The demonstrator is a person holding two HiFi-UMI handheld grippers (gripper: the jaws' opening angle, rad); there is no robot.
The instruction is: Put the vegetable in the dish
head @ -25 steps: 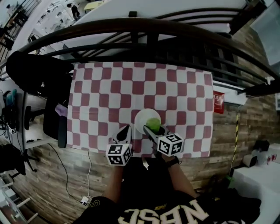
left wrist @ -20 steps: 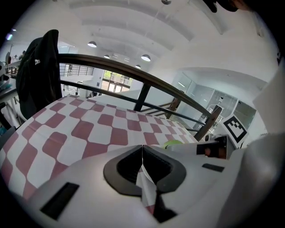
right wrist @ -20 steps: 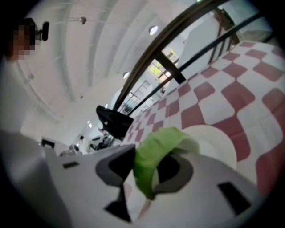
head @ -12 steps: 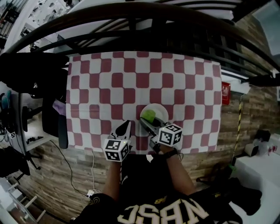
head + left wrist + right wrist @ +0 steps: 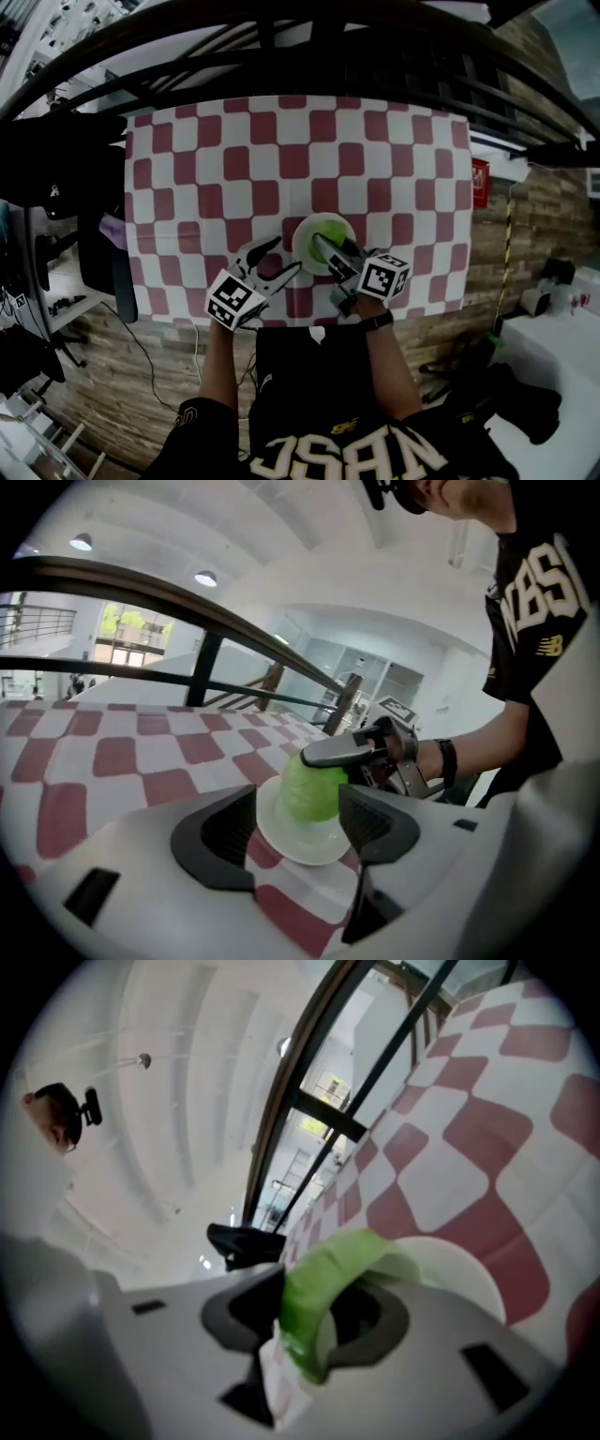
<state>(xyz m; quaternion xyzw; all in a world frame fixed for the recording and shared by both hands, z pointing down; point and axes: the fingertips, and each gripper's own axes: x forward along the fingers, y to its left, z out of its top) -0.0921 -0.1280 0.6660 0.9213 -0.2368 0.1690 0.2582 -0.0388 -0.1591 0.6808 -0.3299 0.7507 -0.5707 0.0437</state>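
A light green leafy vegetable [image 5: 330, 228] rests on a small white dish [image 5: 305, 246] near the front edge of the checkered table. My right gripper [image 5: 330, 249] reaches in from the right and is shut on the vegetable [image 5: 323, 1283], with the dish [image 5: 459, 1274] just below. In the left gripper view, one right finger lies across the top of the vegetable [image 5: 312, 789]. My left gripper [image 5: 278, 260] sits at the dish's left. Its jaws are opening, with nothing pressed between them [image 5: 295, 822]. The dish [image 5: 272, 829] lies just beyond them.
A red and white checkered cloth [image 5: 281, 159] covers the table. A dark curved railing [image 5: 281, 52] runs behind it. A dark chair [image 5: 94, 253] stands at the table's left side. The person's forearms come in over the front edge.
My left gripper's jaws have gone from shut to apart, beside the dish. The right gripper has stayed at the dish with the vegetable. The head view has shifted a little.
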